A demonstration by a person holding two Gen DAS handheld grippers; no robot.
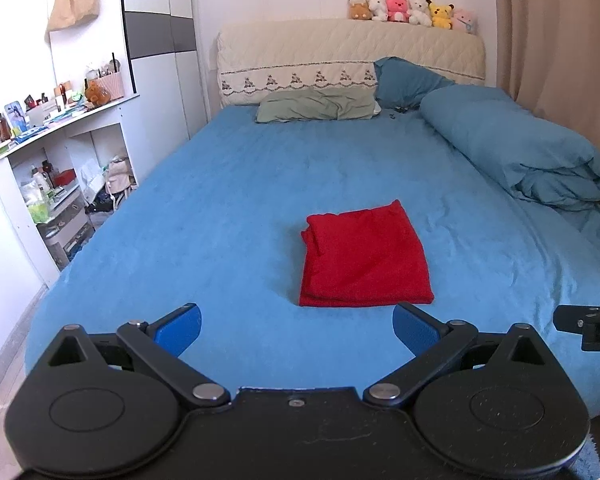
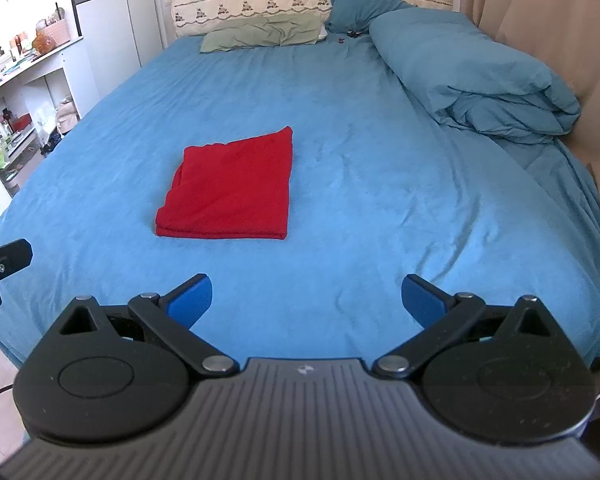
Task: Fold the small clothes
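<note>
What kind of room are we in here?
A bedroom, most likely. A large bed with a blue sheet fills the view, with a green pillow by its padded headboard and plush toys on top; a cluttered shelf stands alongside.

Both wrist views, bed foot (image 1: 236, 200), facing headboard (image 1: 340, 48)

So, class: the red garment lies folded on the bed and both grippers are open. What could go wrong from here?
1. The red garment shows loose stacked layers at its near edge; pinching only the top one could undo the fold.
2. The left gripper and right gripper hover close together, so they might collide when reaching.
</note>
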